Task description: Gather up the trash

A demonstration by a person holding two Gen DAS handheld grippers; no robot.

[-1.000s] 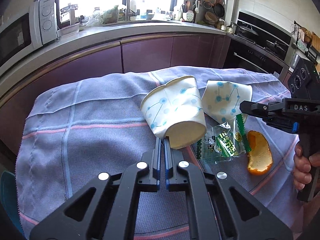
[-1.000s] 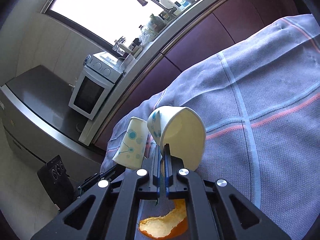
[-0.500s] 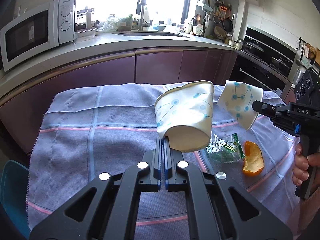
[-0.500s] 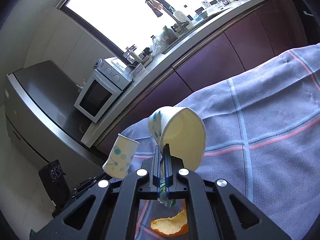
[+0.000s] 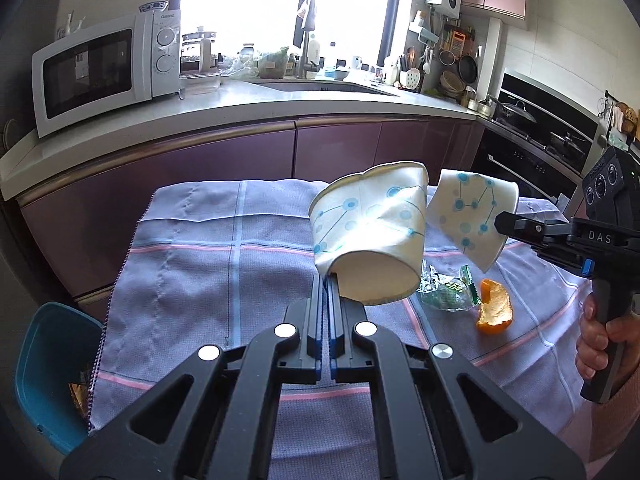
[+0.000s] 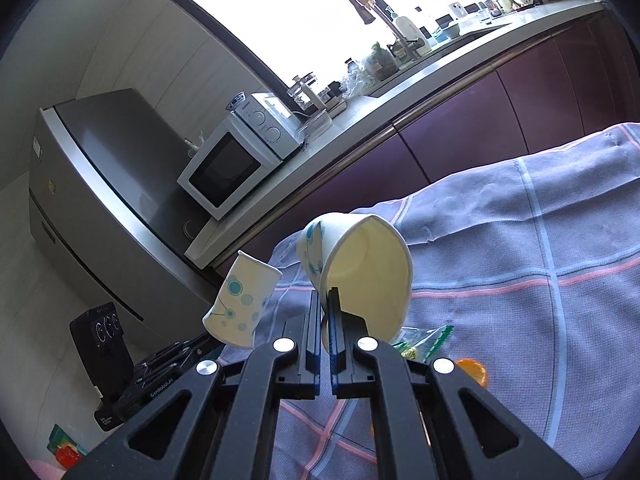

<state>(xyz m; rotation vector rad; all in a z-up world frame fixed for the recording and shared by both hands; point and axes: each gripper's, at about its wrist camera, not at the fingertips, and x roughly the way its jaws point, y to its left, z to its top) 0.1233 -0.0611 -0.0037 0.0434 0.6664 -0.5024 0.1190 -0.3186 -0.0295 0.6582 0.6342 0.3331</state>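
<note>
Each hand-held gripper grasps a cup by its rim, both lifted clear of the surface. The left hand-held gripper [image 5: 325, 280] is clenched on a dented white paper cup with blue dots [image 5: 370, 236]; the right hand-held gripper [image 6: 325, 294] pinches a second white blue-dotted paper cup [image 6: 362, 270]. To carry them well, I would keep the thin rims firmly clamped and move toward the blue bin [image 5: 48, 372] at the cloth's left edge without swinging. A crumpled green foil wrapper [image 5: 444, 292] and an orange peel [image 5: 494, 308] lie on the lilac checked cloth [image 5: 192, 264], not yet collected. Compared with a second ago, both cups ride higher above the cloth.
</note>
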